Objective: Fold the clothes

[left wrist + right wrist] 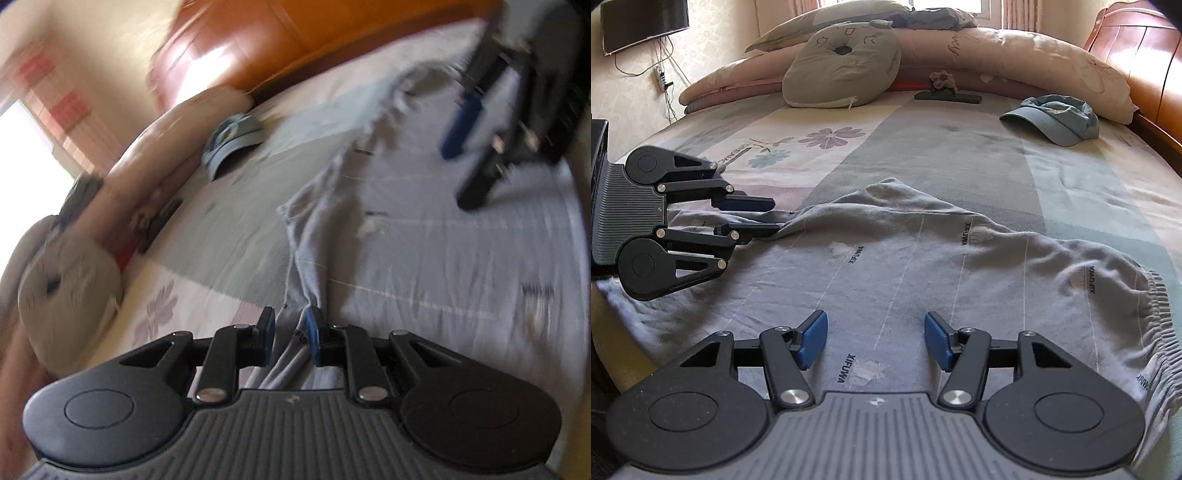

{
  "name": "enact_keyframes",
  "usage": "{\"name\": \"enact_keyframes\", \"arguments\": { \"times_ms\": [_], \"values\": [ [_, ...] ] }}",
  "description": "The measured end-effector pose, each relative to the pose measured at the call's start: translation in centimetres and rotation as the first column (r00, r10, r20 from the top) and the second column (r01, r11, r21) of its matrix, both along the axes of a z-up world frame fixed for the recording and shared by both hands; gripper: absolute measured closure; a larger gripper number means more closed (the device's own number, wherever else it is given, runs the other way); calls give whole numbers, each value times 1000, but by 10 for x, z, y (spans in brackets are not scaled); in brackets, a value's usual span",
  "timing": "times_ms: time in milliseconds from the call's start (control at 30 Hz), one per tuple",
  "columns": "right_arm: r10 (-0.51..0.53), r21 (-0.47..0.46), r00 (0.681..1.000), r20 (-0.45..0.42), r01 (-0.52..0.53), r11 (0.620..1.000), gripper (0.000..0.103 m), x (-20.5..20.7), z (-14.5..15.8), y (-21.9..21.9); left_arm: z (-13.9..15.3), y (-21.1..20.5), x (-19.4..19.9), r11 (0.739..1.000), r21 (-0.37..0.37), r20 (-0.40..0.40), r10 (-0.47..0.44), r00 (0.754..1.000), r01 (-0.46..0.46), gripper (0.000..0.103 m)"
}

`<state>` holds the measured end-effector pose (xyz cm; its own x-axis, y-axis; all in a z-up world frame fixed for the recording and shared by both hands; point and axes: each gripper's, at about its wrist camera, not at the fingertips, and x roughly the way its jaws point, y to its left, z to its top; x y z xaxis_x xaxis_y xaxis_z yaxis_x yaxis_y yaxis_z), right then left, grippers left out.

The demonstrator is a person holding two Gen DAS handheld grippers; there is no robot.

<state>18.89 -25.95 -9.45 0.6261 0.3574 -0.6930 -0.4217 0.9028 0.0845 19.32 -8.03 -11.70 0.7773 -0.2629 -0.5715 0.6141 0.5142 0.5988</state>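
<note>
Left tongs (291,334) pinch a gathered edge of the grey trousers (317,236); right tongs (875,341) hang released above them.

Left wrist view: the soft jersey bunches into a thin rope between the blue pads, likely lifted to start a fold; the picture is blurred. Right wrist view: the trousers lie rumpled across the near bed (923,155), elastic waistband at right, faint stripes and printed lettering; the left tongs grip the cloth at left. A blue cap (1052,118) sits far right.
</note>
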Motion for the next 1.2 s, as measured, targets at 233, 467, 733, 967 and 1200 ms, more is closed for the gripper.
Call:
{"name": "enact_keyframes", "arguments": {
  "times_ms": [233,467,733,967,1200],
  "values": [
    [-2,12,1000,-2,2,1000,39,-1,1,-2,19,17,32,990,-54,-204,-136,970,127,95],
    [-9,34,1000,-5,9,999,39,-2,3,-4,26,12,49,988,-40,-345,-155,926,151,100],
    [-31,76,1000,-3,31,997,39,-5,6,-12,26,6,43,998,26,-229,-42,972,50,103],
    [-70,116,998,-8,70,991,39,-4,9,-25,30,17,55,997,-64,-276,26,961,-45,95],
    [-75,128,997,-4,75,989,39,-4,10,-27,54,22,67,971,-206,-284,61,957,-123,93]
  ]
}}
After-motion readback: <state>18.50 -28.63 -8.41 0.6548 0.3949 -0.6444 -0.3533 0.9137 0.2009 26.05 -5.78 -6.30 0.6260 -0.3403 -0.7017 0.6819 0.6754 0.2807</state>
